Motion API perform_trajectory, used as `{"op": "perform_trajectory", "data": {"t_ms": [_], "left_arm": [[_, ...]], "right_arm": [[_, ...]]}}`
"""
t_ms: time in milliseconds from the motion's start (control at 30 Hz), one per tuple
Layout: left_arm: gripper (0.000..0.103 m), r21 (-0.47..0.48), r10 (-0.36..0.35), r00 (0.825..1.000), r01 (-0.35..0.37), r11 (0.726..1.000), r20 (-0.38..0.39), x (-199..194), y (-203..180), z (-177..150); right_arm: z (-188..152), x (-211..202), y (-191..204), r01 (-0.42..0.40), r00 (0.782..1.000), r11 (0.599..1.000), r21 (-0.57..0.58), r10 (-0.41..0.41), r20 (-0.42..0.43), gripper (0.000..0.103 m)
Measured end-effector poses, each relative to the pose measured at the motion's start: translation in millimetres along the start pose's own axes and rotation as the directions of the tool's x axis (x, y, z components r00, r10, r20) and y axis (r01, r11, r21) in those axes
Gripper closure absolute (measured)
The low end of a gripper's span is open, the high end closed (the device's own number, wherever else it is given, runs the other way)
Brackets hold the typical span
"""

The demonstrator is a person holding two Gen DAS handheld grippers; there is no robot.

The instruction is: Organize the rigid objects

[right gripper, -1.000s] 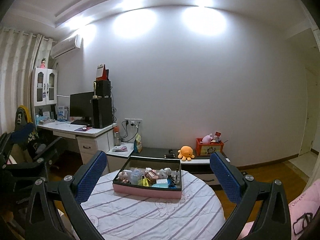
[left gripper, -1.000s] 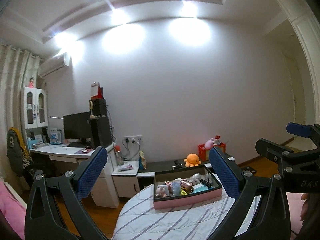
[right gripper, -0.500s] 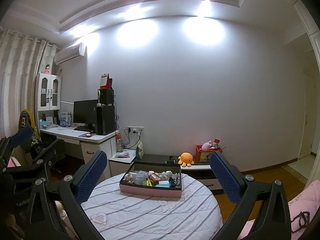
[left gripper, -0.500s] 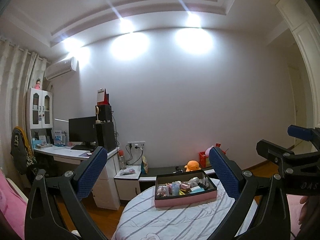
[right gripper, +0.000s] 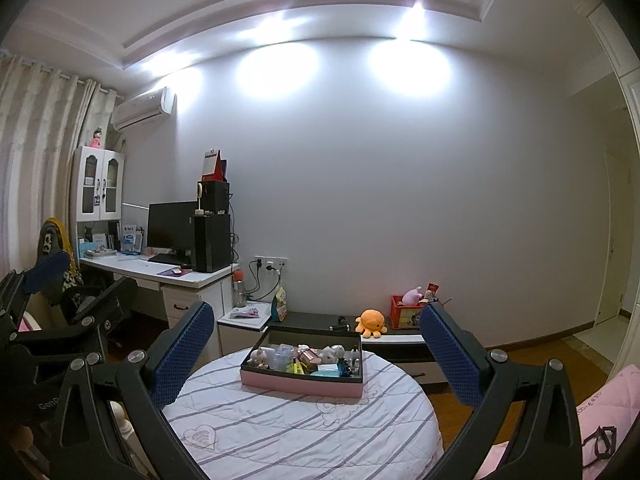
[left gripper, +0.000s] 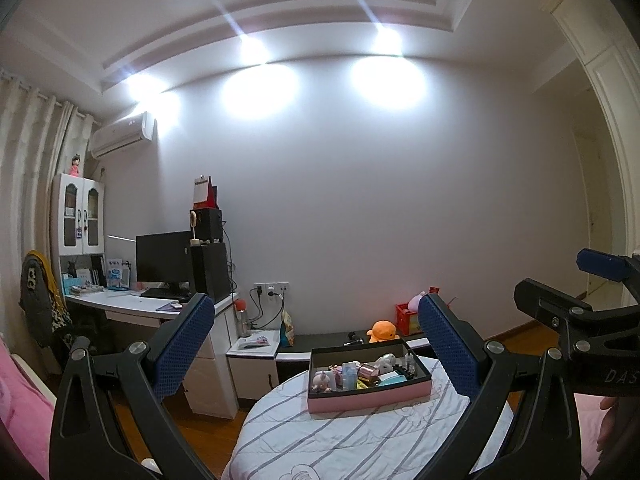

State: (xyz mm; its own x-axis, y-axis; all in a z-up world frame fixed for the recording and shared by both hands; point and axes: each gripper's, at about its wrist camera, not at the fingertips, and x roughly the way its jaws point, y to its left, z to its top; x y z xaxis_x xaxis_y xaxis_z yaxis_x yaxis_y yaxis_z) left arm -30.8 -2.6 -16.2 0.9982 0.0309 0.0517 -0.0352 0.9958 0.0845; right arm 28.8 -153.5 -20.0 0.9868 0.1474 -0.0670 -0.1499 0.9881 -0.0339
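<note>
Nearest the lens, the left gripper stood wide apart, its blue pads holding nothing; the right gripper was likewise spread wide and empty. Both were held level and raised, aimed across the table rather than down at it, well short of anything to grasp. In the left view the right tool's frame crossed at 3 o'clock, with part of a hand below it.

On the striped cloth, toward 12 o'clock of the table, sat the pink box — small items lay crowded inside it, among them figurines, a clear cup and a teal piece. No loose item showed on the cloth around the box.

Judgement: the scene fitted two stages — items gathered in the box and awaiting sorting out, or items already put away there. The pictures did not settle which. Any further handling would call for lowering a gripper over the box and narrowing it on one small piece without disturbing its neighbours.

Beyond, at 10 o'clock, stood a desk with a monitor; at 1 o'clock, an orange plush.
</note>
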Motion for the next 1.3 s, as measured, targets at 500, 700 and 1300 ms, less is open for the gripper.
{"op": "perform_trajectory", "data": {"t_ms": [500,700,1300], "left_arm": [[0.0,-0.009,-0.016,1.0,0.016,1.0,-0.007,-0.3,-1.5,0.9],[0.0,-0.009,-0.021,1.0,0.021,1.0,-0.008,-1.1,-2.2,1.4],[0.0,-0.003,-0.026,0.999,0.026,1.0,-0.021,2.3,-2.6,0.1]], "right_arm": [[-2.0,-3.2,-0.1,0.017,1.0,1.0,0.0,-0.017,0.006,0.0],[-4.0,-4.9,0.1,0.025,1.0,1.0,0.006,-0.025,0.015,0.0],[-5.6,-5.0,0.5,0.044,0.999,0.999,0.019,-0.044,0.005,0.0]]}}
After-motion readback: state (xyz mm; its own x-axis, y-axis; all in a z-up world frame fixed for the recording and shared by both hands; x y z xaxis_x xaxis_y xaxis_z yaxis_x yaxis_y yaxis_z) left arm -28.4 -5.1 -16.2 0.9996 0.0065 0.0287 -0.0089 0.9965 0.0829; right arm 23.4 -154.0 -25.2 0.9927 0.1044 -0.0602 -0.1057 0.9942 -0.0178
